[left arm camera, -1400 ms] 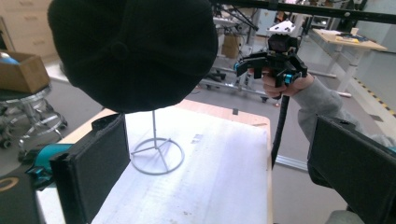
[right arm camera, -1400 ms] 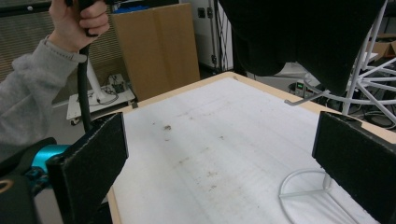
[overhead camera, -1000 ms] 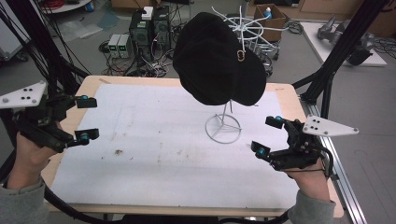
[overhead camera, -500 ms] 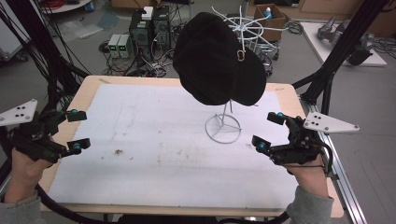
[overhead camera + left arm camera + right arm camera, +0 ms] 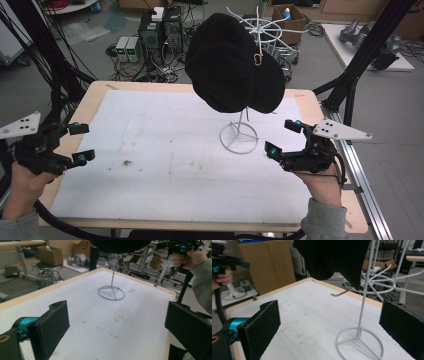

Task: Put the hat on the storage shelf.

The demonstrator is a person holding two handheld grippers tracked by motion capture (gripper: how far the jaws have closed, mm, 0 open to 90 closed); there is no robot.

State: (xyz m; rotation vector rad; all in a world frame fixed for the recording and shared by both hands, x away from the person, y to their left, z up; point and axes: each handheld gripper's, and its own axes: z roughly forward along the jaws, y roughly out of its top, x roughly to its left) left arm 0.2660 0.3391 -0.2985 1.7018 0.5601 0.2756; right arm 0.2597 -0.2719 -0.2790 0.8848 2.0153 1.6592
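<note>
Left tool (image 5: 80, 142): jaws spread wide, holding nothing, at the desk's (image 5: 165, 175) left edge. Right tool (image 5: 284, 137): jaws likewise apart, empty, just right of the white wire stand (image 5: 239, 136). Black cap (image 5: 232, 65): hung atop that stand, above the desk's far middle, well apart from both tools.

A black cap (image 5: 231, 65) with a small metal buckle hangs atop a white wire stand (image 5: 239, 136), whose ring base rests on the white-covered tabletop (image 5: 165, 150), right of centre.
</note>
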